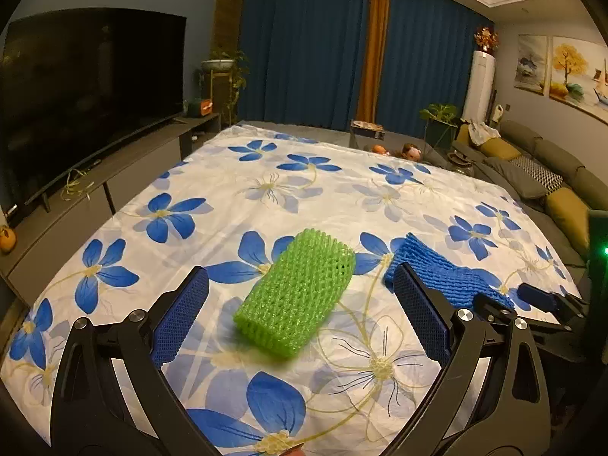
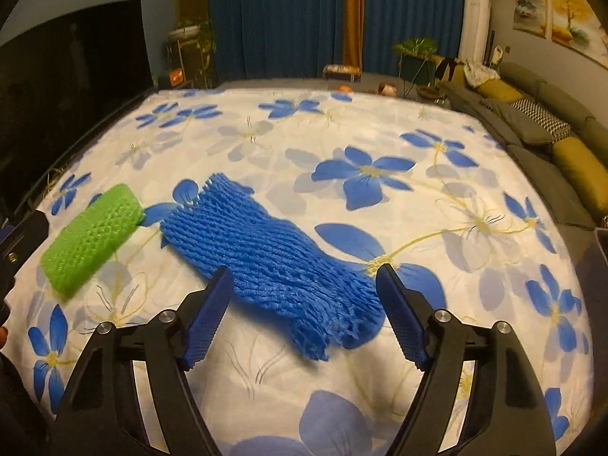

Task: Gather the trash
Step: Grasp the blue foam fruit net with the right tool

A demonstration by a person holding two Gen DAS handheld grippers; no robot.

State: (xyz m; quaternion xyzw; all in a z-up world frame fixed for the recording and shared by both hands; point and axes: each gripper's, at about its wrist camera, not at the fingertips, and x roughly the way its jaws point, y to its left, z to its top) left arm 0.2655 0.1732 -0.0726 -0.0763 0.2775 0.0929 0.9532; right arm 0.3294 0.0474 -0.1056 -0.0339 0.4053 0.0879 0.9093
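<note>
2 foam nets [image 1: 296, 292] [image 2: 273, 254] btwn open grippers [image 1: 300, 296] [image 2: 304, 304]

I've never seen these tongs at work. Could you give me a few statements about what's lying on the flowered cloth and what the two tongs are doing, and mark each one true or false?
1. A green foam net lies on the flowered cloth. True.
2. The blue foam net lies on top of the green one. False: they lie side by side, the blue one to the right.
3. The left tongs are clamped on the green net. False: they stand open on either side of it, not pressing.
4. The right tongs stand open around the near end of the blue net. True.
5. The curtains behind are red. False: they are blue.
</note>
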